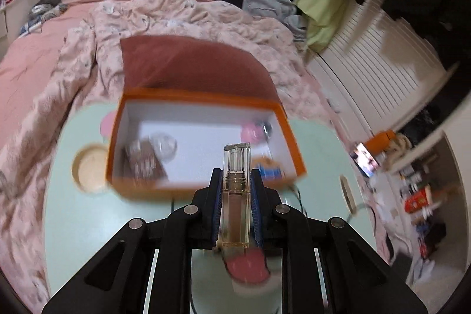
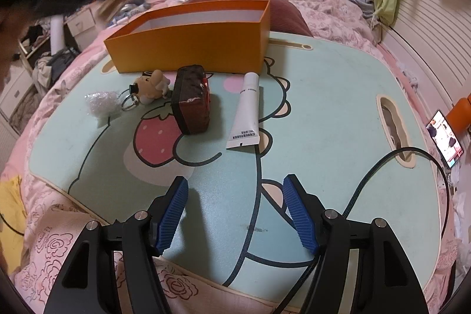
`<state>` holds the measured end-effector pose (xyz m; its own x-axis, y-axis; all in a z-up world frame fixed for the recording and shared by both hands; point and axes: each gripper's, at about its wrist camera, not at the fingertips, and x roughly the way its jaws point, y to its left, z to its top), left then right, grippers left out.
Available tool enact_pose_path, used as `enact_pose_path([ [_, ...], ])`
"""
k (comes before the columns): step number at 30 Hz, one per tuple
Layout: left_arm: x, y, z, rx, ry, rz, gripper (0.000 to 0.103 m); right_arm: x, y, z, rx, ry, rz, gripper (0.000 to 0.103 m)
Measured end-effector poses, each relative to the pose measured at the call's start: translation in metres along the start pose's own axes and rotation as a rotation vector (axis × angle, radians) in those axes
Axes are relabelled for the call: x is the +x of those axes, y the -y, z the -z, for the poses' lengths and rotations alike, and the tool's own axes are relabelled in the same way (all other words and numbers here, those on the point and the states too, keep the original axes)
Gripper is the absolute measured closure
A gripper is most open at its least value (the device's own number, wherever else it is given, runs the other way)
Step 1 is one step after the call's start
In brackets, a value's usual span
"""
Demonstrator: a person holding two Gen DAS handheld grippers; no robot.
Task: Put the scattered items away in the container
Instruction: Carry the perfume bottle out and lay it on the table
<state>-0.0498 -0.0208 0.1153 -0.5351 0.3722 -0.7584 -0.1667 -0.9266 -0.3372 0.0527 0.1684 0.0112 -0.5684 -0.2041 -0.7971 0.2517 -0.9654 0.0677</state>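
So my left gripper point(image 1: 235, 206) is clamped tight on a little clear perfume bottle point(image 1: 236, 196), standing upright between the blue pads, cap pointing up and yellowish liquid near the bottom. From that camera the bottle sits in front of the near wall of the orange box point(image 1: 138, 184), and I'm looking down into the box: there's a dark packet point(image 1: 144, 164), something clear and round point(image 1: 164, 144), a pink round thing point(image 1: 252, 134) in the far right corner and a blue bit point(image 1: 269, 171) near the front right. The view's pretty blurry, so I can't say more about those. My right gripper point(image 2: 235, 214) is hanging about half open over the mint cartoon table point(image 2: 338, 119) with nothing between the pads. Ahead of it, outside the box, are a white tube point(image 2: 245, 112), a dark red-and-black case point(image 2: 192, 105), a bear keychain point(image 2: 151, 87) and a crumpled clear wrapper point(image 2: 101, 103), all lying just in front of the box.
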Motion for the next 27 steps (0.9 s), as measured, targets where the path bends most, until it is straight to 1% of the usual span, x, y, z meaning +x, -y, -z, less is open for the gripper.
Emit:
enact_pose_path([
  [3,-0.001,-0.008,0.029,0.003,-0.008,-0.011,0.084,0.001,-0.001,0.000,0.000,0.000,0.001,0.036],
  [7,-0.002,-0.011,0.064,0.030,0.005,-0.083,0.084,0.001,-0.001,0.000,-0.001,-0.001,0.002,0.036],
  [8,-0.001,-0.013,0.072,0.046,-0.003,-0.087,0.084,0.001,-0.001,0.000,-0.001,-0.001,0.002,0.036],
  [12,0.010,-0.021,0.093,0.040,-0.045,-0.081,0.084,0.001,-0.001,0.000,-0.001,-0.001,0.002,0.036],
  [14,0.015,-0.019,0.099,0.048,-0.053,-0.095,0.084,0.001,-0.001,0.000,-0.002,-0.002,0.003,0.035],
  [20,0.026,-0.016,0.101,0.058,-0.073,-0.070,0.084,0.001,-0.002,0.000,-0.004,-0.002,0.005,0.035],
  [21,0.028,-0.014,0.100,0.061,-0.071,-0.068,0.083,0.001,-0.002,0.000,-0.004,-0.003,0.005,0.035],
  [22,0.029,-0.012,0.098,0.058,-0.070,-0.068,0.077,0.001,-0.002,0.000,-0.004,-0.003,0.005,0.035],
  [27,0.023,-0.010,0.099,0.041,-0.029,-0.069,0.076,0.001,-0.002,-0.001,-0.004,-0.003,0.005,0.035],
])
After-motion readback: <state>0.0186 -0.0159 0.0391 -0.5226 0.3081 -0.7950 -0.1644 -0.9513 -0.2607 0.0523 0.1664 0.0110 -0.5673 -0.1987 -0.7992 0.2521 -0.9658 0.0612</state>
